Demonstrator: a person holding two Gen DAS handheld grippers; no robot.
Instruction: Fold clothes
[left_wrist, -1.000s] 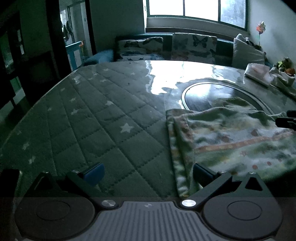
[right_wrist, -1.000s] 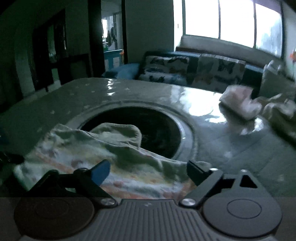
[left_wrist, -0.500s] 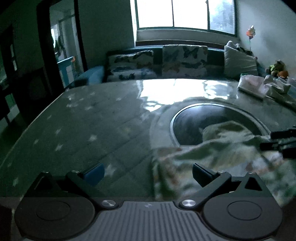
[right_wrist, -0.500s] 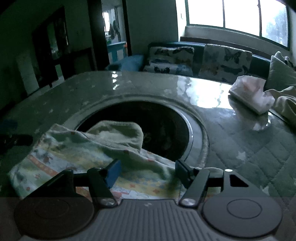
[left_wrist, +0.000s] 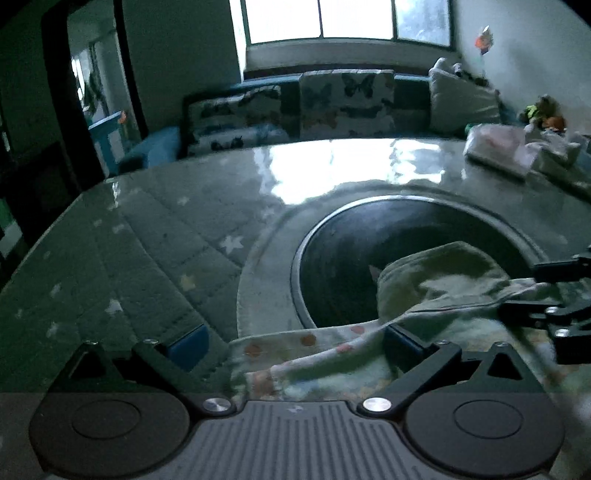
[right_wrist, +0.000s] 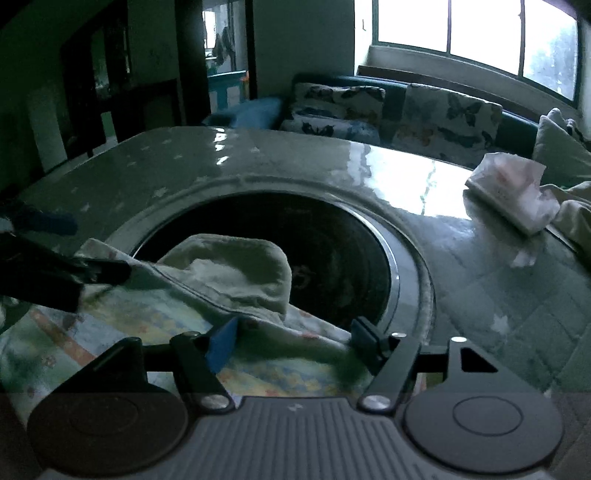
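Observation:
A pale patterned garment lies rumpled on the table, its far fold hanging over the rim of the dark round inset. My left gripper is open wide, with the garment's left edge lying between its fingers. In the right wrist view the same garment runs under my right gripper. Its jaws are opening with cloth between them, and the pads do not visibly press it. Each gripper shows in the other's view: the right gripper at the right edge, the left gripper at the left edge.
The table has a quilted star-print cover under a glossy top. A tissue pack and more cloth lie at the far right. A sofa with butterfly cushions stands behind the table.
My left gripper has slid right along the table until the garment's left edge lies between its fingers. The right gripper's jaws have narrowed over the cloth.

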